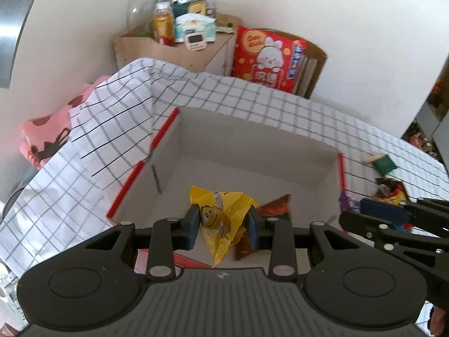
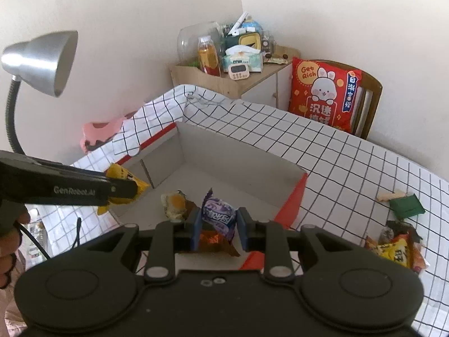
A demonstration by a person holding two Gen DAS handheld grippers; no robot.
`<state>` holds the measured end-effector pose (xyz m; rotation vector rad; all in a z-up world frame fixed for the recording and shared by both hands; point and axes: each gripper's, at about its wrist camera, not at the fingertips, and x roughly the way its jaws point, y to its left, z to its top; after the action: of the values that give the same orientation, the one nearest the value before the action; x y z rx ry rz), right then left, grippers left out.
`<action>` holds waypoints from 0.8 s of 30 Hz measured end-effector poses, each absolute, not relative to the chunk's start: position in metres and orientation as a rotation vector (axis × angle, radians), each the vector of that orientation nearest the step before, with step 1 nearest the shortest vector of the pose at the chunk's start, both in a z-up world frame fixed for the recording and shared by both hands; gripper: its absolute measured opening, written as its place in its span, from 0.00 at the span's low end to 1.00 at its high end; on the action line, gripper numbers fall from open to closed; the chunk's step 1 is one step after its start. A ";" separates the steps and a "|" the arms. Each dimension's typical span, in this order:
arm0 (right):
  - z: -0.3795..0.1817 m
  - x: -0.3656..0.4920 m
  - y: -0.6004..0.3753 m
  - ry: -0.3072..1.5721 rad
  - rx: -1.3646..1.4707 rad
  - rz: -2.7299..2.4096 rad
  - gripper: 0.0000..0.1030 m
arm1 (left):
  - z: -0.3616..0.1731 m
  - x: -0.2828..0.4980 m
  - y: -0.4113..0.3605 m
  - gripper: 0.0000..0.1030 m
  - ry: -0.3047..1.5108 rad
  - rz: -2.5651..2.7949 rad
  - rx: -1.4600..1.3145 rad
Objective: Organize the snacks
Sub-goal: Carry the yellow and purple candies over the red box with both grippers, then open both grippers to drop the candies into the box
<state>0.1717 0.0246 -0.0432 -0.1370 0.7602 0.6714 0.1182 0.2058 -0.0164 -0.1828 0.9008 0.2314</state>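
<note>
While your left gripper clamps its jaws on a crinkled yellow candy packet, your right gripper pinches a purple foil snack wrapper. Both hang over the open grey cardboard box with red edges, which sits on the checked tablecloth. Inside lies an orange-brown wrapper.

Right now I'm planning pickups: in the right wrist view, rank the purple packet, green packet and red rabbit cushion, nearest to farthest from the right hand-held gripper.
1. Purple packet, between the right hand-held gripper fingers.
2. Green packet, right, on the tablecloth.
3. Red rabbit cushion, far, on the chair.
</note>
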 end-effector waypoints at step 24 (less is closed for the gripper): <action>-0.115 0.223 0.087 0.923 -0.232 0.619 0.25 | -0.093 0.181 0.251 0.33 1.102 0.277 -0.172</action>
<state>0.2225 0.0871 -0.1146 -0.2316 0.9234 0.6192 0.1806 0.2513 -0.0932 -0.1720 1.1022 0.2767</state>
